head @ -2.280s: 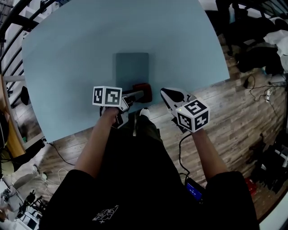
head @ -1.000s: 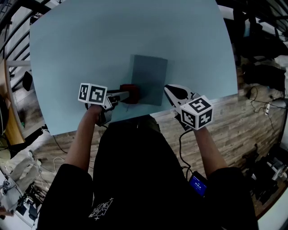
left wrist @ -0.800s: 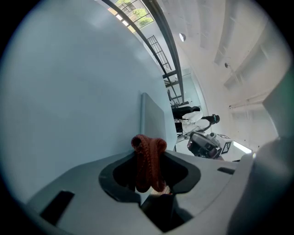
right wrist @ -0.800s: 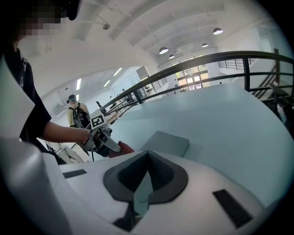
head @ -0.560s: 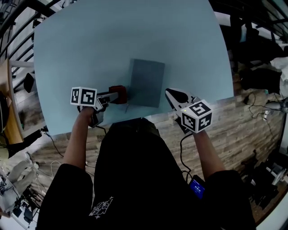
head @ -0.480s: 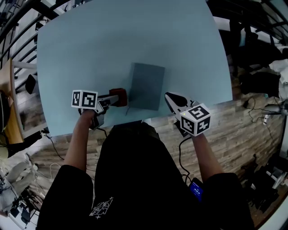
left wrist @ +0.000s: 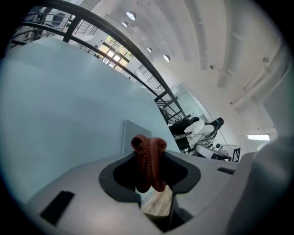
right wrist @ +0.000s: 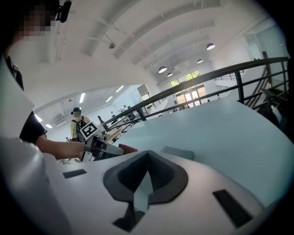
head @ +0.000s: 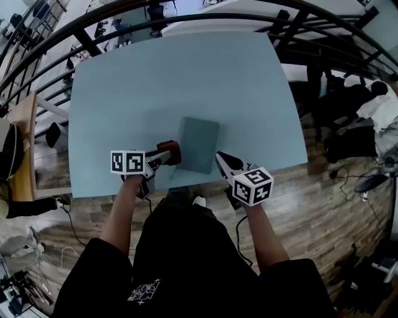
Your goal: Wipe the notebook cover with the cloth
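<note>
1. A black curved metal railing runs round the far side of the pale blue bench. Beyond it, to the right, stand dark chairs draped with clothing.
2. The bench top is plain and matte. A wood-plank floor shows along its near edge, with a thin cable trailing at the left. The right gripper view shows a white ceiling with rows of lamps. A person in a yellow top stands far off behind the left tongs.
3. The flat grey-blue rectangular notebook lies closed close to the bench's near edge, between the two tongs.
4. The left tongs are clamped on a crumpled dark red cloth. In the head view the cloth sits at the notebook's near-left corner and appears to be just beside its left edge. I cannot tell whether it touches the cover.
5. The right tongs have their jaws pressed together with nothing between them. Their tip is near the notebook's near-right corner.
6. The person's black-shirted torso hides the middle of the bench's near edge. In the left gripper view the cloth and the body of the tongs cover most of the notebook, leaving only a pale sliver showing.
</note>
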`<state>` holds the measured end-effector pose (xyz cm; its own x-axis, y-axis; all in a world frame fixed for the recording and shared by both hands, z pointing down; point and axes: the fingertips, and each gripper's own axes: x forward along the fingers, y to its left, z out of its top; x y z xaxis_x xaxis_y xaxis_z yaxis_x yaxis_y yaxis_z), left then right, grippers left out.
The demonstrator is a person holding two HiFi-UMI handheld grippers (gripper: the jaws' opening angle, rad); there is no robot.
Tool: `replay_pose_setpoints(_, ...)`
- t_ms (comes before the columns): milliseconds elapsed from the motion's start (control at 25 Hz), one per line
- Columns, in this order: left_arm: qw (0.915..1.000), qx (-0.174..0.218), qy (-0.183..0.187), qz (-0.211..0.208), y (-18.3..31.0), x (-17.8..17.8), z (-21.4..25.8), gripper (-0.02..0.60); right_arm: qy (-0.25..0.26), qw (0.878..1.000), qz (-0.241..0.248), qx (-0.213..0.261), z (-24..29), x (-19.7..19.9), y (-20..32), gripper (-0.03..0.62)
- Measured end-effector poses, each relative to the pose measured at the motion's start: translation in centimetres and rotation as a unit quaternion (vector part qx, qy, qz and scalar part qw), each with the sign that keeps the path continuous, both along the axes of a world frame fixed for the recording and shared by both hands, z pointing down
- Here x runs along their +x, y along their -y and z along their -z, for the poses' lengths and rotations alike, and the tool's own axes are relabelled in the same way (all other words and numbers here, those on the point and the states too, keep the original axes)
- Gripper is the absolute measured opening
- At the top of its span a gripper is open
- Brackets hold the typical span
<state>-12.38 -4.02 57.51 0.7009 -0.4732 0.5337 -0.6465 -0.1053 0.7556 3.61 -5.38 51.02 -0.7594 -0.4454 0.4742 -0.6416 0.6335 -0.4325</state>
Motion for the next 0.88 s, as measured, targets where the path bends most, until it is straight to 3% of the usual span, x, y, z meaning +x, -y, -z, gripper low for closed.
replay_pose_setpoints(400,0.9933,0.113,-0.013,0.019,-1.3,4.6,7.9,0.133,0.044,0.996,-0.063,0.052,5.4,2.2,-0.6,0.003)
replay_pose_setpoints(640,0.9803,0.193,0.037,0.017,-0.7,4.7,12.4,0.133,0.048,0.991,-0.084,0.091,7.8,3.2,-0.9,0.003)
replay_pose_setpoints(880,0.9672,0.246,0.059,0.015,0.1,4.2,15.4,0.133,0.042,0.985,-0.096,0.139,10.9,2.6,-1.4,0.003)
